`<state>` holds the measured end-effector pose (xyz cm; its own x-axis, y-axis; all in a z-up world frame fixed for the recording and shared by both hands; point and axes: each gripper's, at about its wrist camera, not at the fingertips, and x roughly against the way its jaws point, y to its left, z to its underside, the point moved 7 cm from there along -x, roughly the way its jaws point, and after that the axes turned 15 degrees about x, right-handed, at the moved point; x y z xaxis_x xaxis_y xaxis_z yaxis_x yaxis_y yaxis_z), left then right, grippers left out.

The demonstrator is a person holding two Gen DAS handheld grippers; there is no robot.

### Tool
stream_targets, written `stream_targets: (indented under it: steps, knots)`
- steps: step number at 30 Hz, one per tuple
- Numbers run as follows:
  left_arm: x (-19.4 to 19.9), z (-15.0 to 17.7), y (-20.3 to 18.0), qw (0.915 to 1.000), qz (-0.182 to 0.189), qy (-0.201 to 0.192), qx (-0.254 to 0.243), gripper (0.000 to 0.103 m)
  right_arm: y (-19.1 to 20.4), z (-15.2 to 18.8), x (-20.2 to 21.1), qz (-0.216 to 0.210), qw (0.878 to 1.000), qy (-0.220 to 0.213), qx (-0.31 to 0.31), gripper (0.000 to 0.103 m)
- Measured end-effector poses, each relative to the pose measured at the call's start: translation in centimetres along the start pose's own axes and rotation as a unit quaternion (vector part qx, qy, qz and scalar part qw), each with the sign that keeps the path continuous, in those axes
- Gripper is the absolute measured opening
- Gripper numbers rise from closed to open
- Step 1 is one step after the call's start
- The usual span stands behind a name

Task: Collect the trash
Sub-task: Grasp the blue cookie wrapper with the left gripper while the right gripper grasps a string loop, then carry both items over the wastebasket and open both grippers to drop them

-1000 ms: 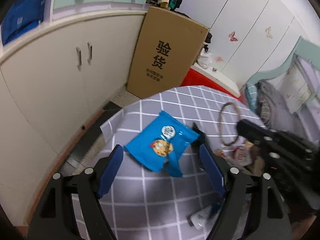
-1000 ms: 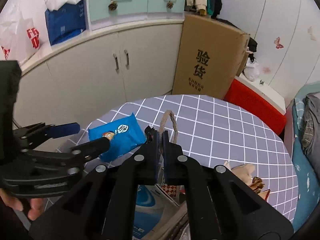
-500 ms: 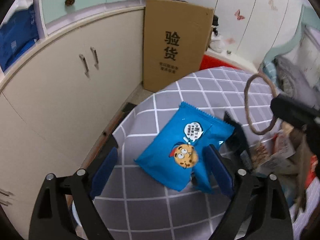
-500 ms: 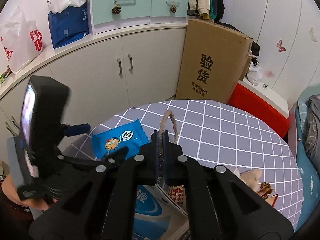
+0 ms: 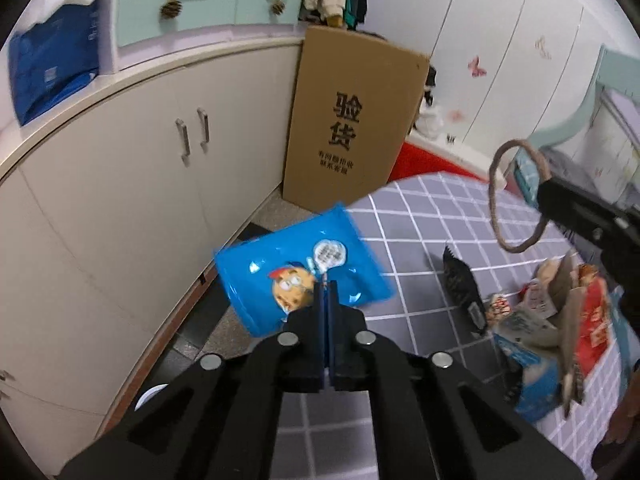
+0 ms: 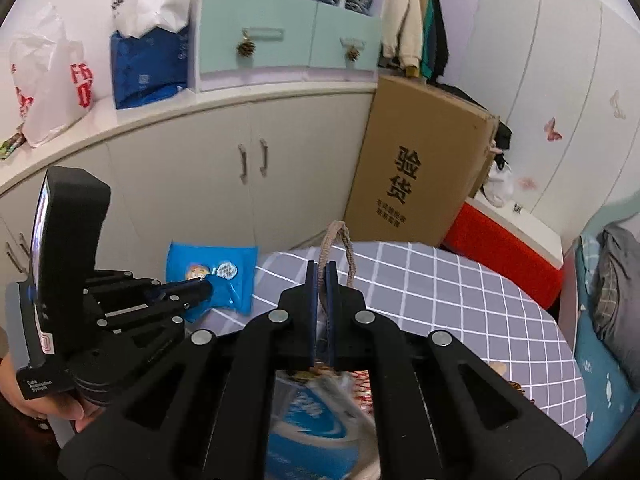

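Pinching the near edge of a blue cookie packet [image 5: 304, 276], the left gripper [image 5: 326, 292] has its blue fingers pressed together on the wrapper. Packet is lifted, hanging out past the rim of the round table [image 5: 416, 216], which wears a grey grid-checked cloth. From the right wrist view the same packet [image 6: 224, 272] shows at 9 o'clock of the right gripper, held off the table's edge by the left gripper [image 6: 202, 290].

Right gripper [image 6: 321, 280] clenched on the twisted-rope handle [image 6: 340, 240] of a paper bag [image 5: 568, 320]; the loop stands up above the fingertips. In the left wrist view, that handle [image 5: 516, 196] sits at 2 o'clock, the bag below it at 3 o'clock, stuffed with wrappers: a red one [image 5: 596, 320], a light blue one [image 5: 532, 372]. Bag contents blurred in the right wrist view.

A black wrapper [image 5: 464, 280] stands on the cloth between packet and bag.

Behind, at 12 o'clock: tall cardboard box [image 5: 352, 128] with black characters, leaning beside cream cabinet doors [image 5: 160, 160]. Red box [image 6: 504, 256] to its right.
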<state>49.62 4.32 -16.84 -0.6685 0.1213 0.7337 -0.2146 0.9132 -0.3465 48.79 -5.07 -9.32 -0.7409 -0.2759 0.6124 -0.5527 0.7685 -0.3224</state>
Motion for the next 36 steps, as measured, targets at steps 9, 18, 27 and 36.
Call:
stream_targets:
  steps: [9,18,27,36]
  knots:
    - [6.3,0.9,6.3,0.9985,0.026,-0.014,0.047,0.001,8.5,-2.2,2.1,-0.069,0.997,-0.015,0.013,0.004]
    - [9.2,5.4,18.9,0.9934,0.000,0.003,0.115,0.001,20.9,-2.8,0.6,-0.174,0.985,-0.007,0.011,0.004]
    - [4.7,11.4,31.4,0.9753,-0.046,0.074,0.203,0.001,32.6,-0.1,-4.3,-0.232,0.971,0.047,0.033,0.004]
    - [-3.5,16.7,36.2,0.9512,-0.059,0.155,0.260,0.002,37.9,7.1,-12.5,-0.246,0.958,0.146,0.011,0.004]
